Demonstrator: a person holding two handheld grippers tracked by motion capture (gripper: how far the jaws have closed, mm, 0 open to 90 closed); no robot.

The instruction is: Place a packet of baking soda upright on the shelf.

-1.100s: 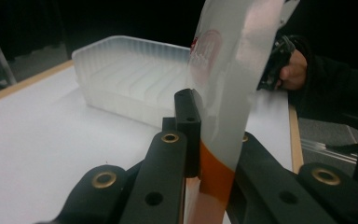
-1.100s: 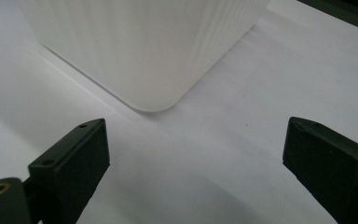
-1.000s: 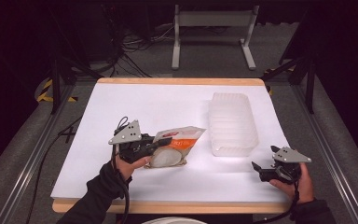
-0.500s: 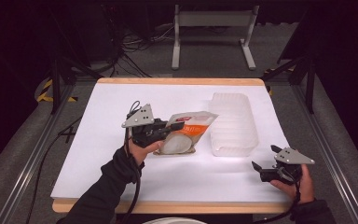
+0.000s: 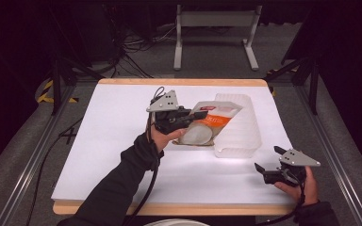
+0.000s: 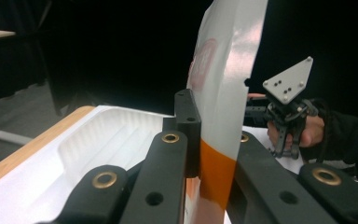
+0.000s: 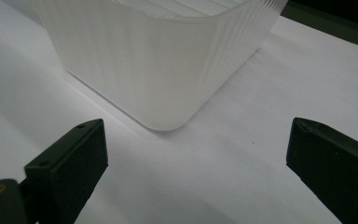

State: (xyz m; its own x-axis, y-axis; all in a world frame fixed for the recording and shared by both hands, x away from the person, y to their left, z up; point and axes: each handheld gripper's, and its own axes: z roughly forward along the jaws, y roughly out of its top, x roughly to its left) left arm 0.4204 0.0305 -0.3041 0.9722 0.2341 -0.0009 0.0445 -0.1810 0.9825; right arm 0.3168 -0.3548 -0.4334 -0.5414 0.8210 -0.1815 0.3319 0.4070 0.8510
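Plastic pouch (image 5: 207, 123) clamped – left hand-held gripper (image 5: 193, 116).

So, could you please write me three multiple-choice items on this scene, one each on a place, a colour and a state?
1. Where does the translucent plastic bin sit?
A. right part of the table
B. floor
C. left edge

2. What colour is the band on the pouch?
A. blue
B. orange
C. green

3. How is the right tool?
A. shut on the pouch
B. shut on the bin
C. open, holding nothing

Answers: 1 A, the high view shows it right of centre; 2 B, orange shows beside the left tool; 3 C, its jaws stand wide apart over the white table.
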